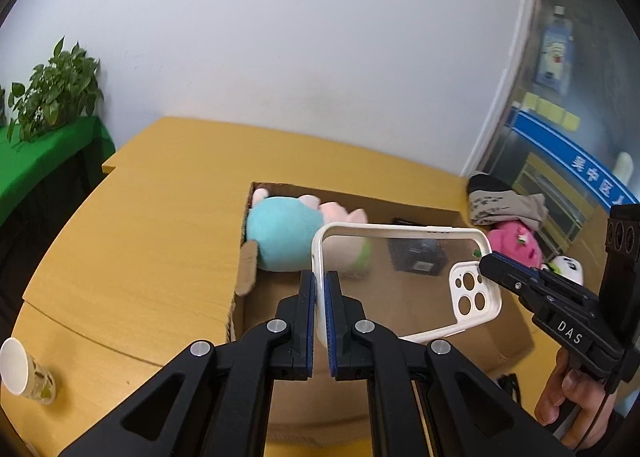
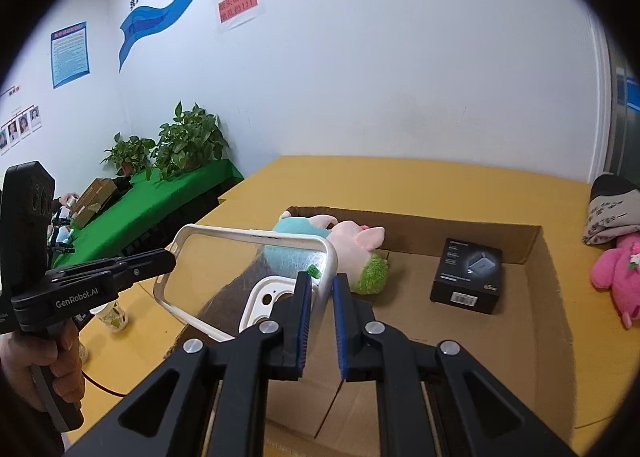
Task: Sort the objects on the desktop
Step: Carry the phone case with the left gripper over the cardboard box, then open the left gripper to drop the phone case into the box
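- Over the open cardboard box [image 1: 420,321], from our left wrist camera, we see our left gripper [image 1: 320,289] clamped on the left end of a clear phone case [image 1: 404,281] with a white rim.
- Our right gripper [image 1: 490,263] pinches the case's right end, by the camera cutout, with a hand [image 1: 572,397] below it.
- Inside the box lie a teal and pink plush toy [image 1: 288,233] at the far left and a small black box [image 1: 418,257] behind the case.
- A paper cup [image 1: 24,373] lies on the yellow table [image 1: 140,237] at the near left; a pink plush [image 1: 516,245] sits right of the box.
- From the right wrist view, our right gripper [image 2: 322,289] is closed on the case's [image 2: 248,269] right rim, and our left gripper [image 2: 170,257] grips its left end.
- Here the plush toy [image 2: 344,245] lies at the far left of the box [image 2: 548,297] and the black box [image 2: 466,275] stands to its right.
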### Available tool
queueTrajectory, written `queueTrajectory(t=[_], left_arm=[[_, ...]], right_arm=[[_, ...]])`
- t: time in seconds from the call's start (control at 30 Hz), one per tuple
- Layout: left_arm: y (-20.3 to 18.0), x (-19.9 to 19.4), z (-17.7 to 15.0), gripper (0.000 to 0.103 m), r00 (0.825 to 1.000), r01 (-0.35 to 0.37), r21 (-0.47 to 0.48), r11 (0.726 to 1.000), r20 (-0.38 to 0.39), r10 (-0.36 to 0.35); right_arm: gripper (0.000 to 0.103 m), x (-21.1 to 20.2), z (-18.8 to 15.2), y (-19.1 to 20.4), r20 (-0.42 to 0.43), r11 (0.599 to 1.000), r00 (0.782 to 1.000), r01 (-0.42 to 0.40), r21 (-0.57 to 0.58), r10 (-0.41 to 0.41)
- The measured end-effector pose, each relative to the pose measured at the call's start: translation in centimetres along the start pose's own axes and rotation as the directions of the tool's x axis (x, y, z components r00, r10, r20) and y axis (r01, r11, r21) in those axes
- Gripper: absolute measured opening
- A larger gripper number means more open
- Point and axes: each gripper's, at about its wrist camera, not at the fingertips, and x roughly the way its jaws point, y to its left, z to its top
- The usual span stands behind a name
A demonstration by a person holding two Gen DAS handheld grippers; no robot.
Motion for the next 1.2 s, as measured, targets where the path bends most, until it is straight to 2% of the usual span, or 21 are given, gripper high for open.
queueTrajectory(t=[0.17,0.27,0.37,0.43,0.53,0.63,0.73,0.83,0.97,1.07,1.1,1.13,1.17,1.2], left_arm=[[1.3,4.7,0.4,0.003,0.997,-0.042,-0.011,0.999,-0.066,0.042],[1.3,7.7,0.3,0.003,0.987,-0.085,0.012,0.996,-0.135,0.085],[1.3,10.8,0.0,0.003,0.966,-0.13,0.042,0.991,-0.221,0.136],[1.2,12.9,-0.4,0.002,0.94,-0.174,0.069,0.982,-0.284,0.187],[0.3,15.1,-1.2,0.002,0.906,-0.206,0.132,0.97,-0.348,0.24],[0.3,16.8,-2.0,0.002,0.878,-0.215,0.151,0.965,-0.403,0.259],[0.5,17.5,-2.5,0.002,0.86,-0.228,0.152,0.962,-0.432,0.272],[0.1,18.0,-2.6,0.002,0.846,-0.247,0.175,0.953,-0.441,0.3],[-0.1,18.5,-3.0,0.003,0.832,-0.265,0.183,0.947,-0.454,0.32],[-0.6,18.1,-3.3,0.003,0.835,-0.258,0.188,0.948,-0.451,0.316],[-0.6,17.8,-3.3,0.004,0.841,-0.248,0.175,0.953,-0.449,0.301],[-0.8,17.4,-3.1,0.006,0.848,-0.24,0.163,0.957,-0.445,0.288],[-1.0,16.7,-3.0,0.014,0.859,-0.227,0.148,0.963,-0.436,0.269],[-1.1,16.1,-2.8,0.035,0.871,-0.213,0.133,0.968,-0.424,0.25]], right_arm=[[0.01,5.4,0.2,-0.8,-0.081,1.0,0.996,0.021,-0.008,-0.021],[0.01,8.7,-0.3,-1.9,-0.139,1.0,0.99,0.02,0.012,-0.018],[0.01,11.4,-1.4,-3.1,-0.207,0.998,0.978,0.003,0.055,0.008],[0.01,13.1,-2.2,-3.4,-0.261,0.998,0.965,0.003,0.06,0.013],[0.011,14.9,-2.9,-4.0,-0.353,0.996,0.935,0.009,0.091,0.024],[0.011,16.5,-3.6,-4.6,-0.454,0.995,0.891,0.026,0.094,0.019],[0.012,18.2,-4.8,-5.2,-0.54,0.989,0.839,0.016,0.145,0.066],[0.014,19.2,-5.3,-4.5,-0.602,0.994,0.797,0.021,0.106,0.047],[0.015,19.9,-5.0,-3.6,-0.627,0.998,0.779,0.036,0.047,0.002],[0.017,19.9,-5.1,-3.5,-0.633,0.998,0.774,0.043,0.051,-0.001],[0.029,19.8,-5.3,-3.4,-0.635,0.998,0.773,0.039,0.054,0.004],[0.036,19.6,-5.5,-3.2,-0.636,0.998,0.772,0.025,0.059,0.018],[0.054,19.3,-5.6,-2.9,-0.634,0.998,0.773,0.012,0.058,0.027],[0.064,18.9,-5.6,-2.6,-0.628,0.999,0.778,0.005,0.046,0.025]])
